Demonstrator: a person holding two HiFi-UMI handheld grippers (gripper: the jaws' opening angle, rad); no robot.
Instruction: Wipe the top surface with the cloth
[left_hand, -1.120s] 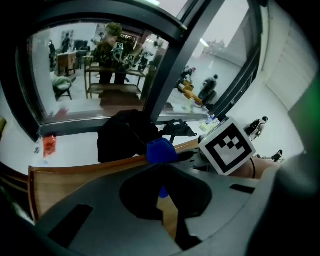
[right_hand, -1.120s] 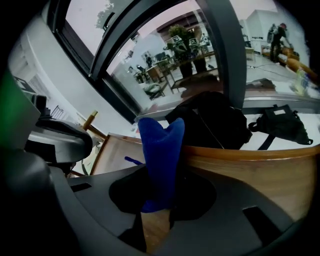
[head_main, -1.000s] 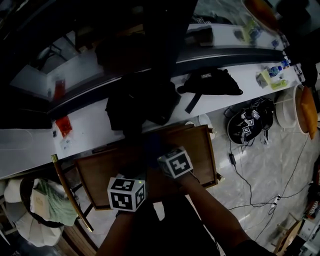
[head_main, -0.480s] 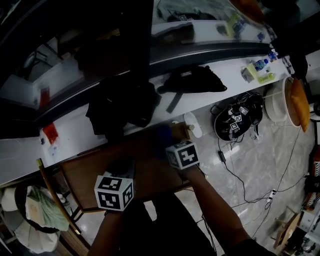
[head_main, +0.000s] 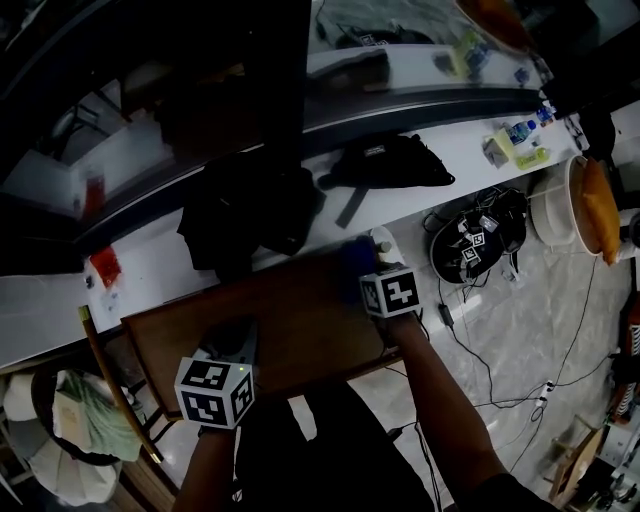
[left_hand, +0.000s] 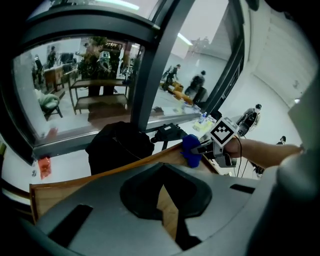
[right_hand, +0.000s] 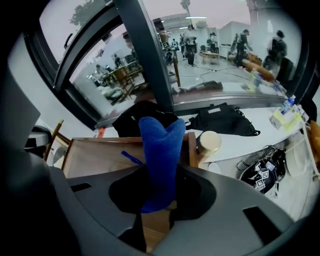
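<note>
A brown wooden table top (head_main: 280, 320) lies below me. My right gripper (head_main: 362, 266) is over its far right corner, shut on a blue cloth (head_main: 352, 255). In the right gripper view the cloth (right_hand: 161, 155) stands up from between the jaws of that gripper (right_hand: 156, 200), over the table top (right_hand: 95, 157). My left gripper (head_main: 232, 346) rests at the near left part of the table. In the left gripper view its jaws (left_hand: 163, 186) meet at the tips with nothing held, and across the table I see the cloth (left_hand: 191, 150) in the right gripper (left_hand: 201, 148).
Behind the table runs a white ledge (head_main: 480, 120) with two black bags (head_main: 250, 210) (head_main: 390, 160) under a dark window frame. A cream cup (right_hand: 208, 141) stands just past the table's right corner. A black tub of marker cubes (head_main: 475, 245) and cables lie on the floor at right.
My right gripper has carried the blue cloth to the right across the table, up to its far right corner. My left gripper has drifted toward the near left.
</note>
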